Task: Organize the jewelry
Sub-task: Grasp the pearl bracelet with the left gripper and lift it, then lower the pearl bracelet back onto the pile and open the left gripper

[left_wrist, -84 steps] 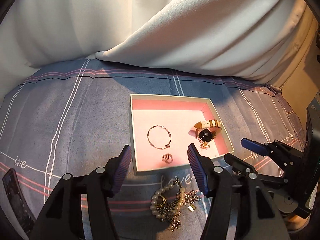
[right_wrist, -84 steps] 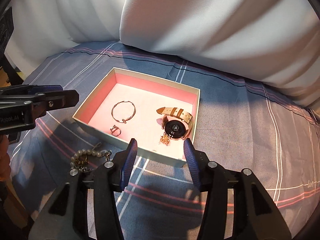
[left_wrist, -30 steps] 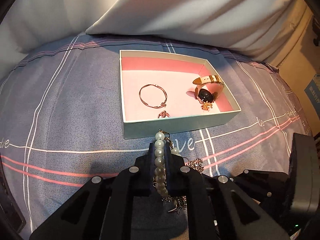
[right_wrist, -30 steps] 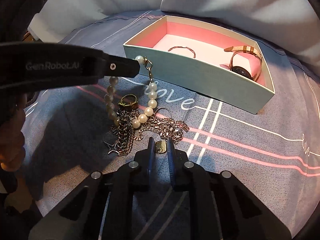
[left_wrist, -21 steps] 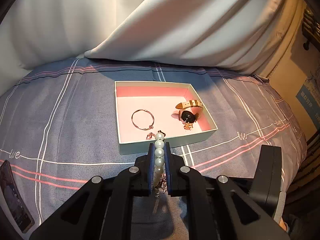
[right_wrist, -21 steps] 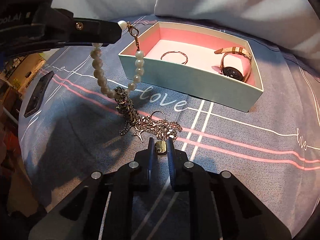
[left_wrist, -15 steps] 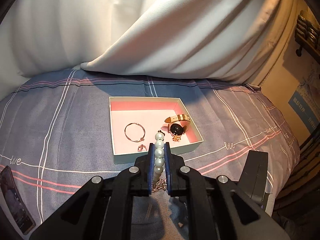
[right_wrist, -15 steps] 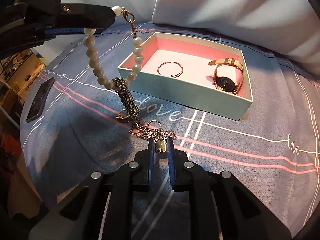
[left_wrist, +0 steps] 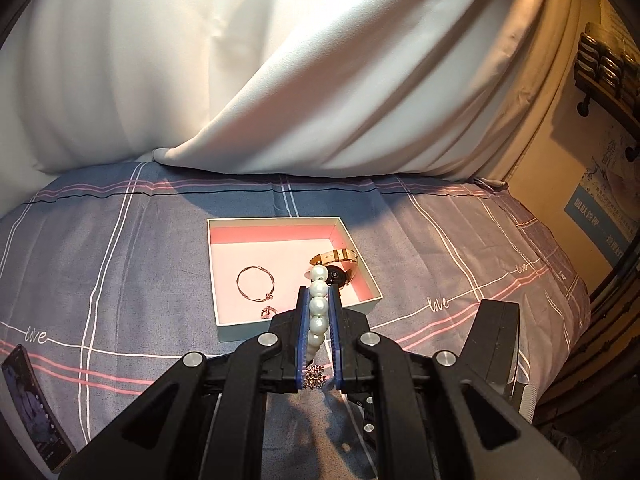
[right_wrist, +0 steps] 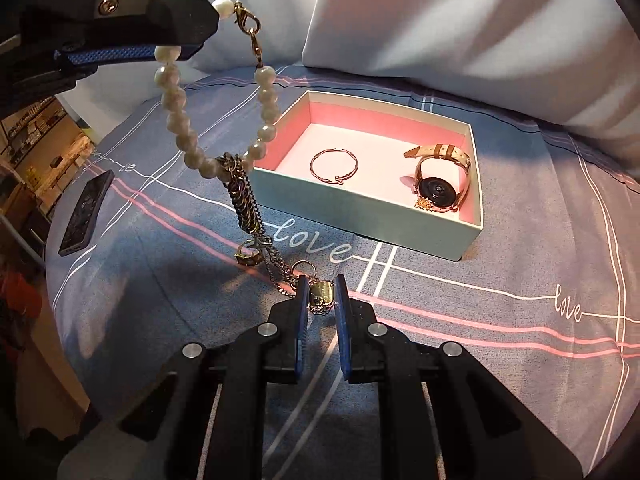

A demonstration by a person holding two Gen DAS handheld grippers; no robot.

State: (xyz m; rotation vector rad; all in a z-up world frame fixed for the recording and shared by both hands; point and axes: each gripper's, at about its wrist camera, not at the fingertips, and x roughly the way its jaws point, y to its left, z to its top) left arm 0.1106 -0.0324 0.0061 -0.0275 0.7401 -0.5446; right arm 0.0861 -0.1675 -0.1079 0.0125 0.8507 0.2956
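A: Pearl bracelet (right_wrist: 178,120): where is it?

B: Clamped between the closed jaws of the left gripper (left_wrist: 319,312), a row of beads standing up between the pads. The rest hangs below as a loop, clasp beside the jaw tips.

A: And the other gripper?

B: The right gripper (right_wrist: 322,300) is closed on a small gold ring (right_wrist: 321,294). A dark chain (right_wrist: 244,200) runs from just ahead of its jaws up to the bottom of the pearl loop, snagged there. A second ring (right_wrist: 249,254) dangles along it.

A: How will it all handle?

B: My judgement: light and limp. The beads are smooth and could roll out of the pads. The thin links may catch or snap if pulled hard. The pearls are best gripped across several beads, as now.

A: What lies ahead of the jaws?

B: An open pink-lined box (right_wrist: 360,232) just beyond both grippers, holding a bangle (right_wrist: 334,166) and a watch (right_wrist: 440,184). Its near wall stands upright, so anything carried in must clear that rim. Bare bedsheet (right_wrist: 500,300) lies open to the right; a phone (right_wrist: 86,212) sits far left; pillows (left_wrist: 280,80) rise behind the box.
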